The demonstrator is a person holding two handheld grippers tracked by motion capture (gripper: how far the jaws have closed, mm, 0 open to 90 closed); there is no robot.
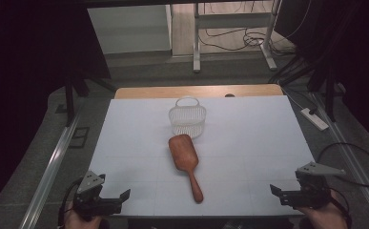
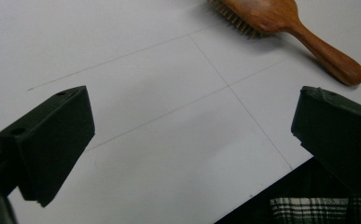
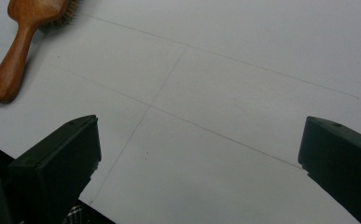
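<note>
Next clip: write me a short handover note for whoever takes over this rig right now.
Left tongs: open, empty, at the near left table edge.
Right tongs: open, empty, at the near right edge.
Brown wooden paddle hairbrush: flat on the white table, bristles down, handle pointing toward the near edge.
White plastic mesh basket: just beyond the brush head, apparently empty.
Done: nothing gripped yet.
Left: probably lifting the brush into the basket.

Left gripper (image 1: 107, 202) and right gripper (image 1: 287, 194): black two-jaw bodies, each topped by a grey three-cornered plate with small holes. Blocky matte-black jaws with screw holes. Black cable trails behind each.
</note>
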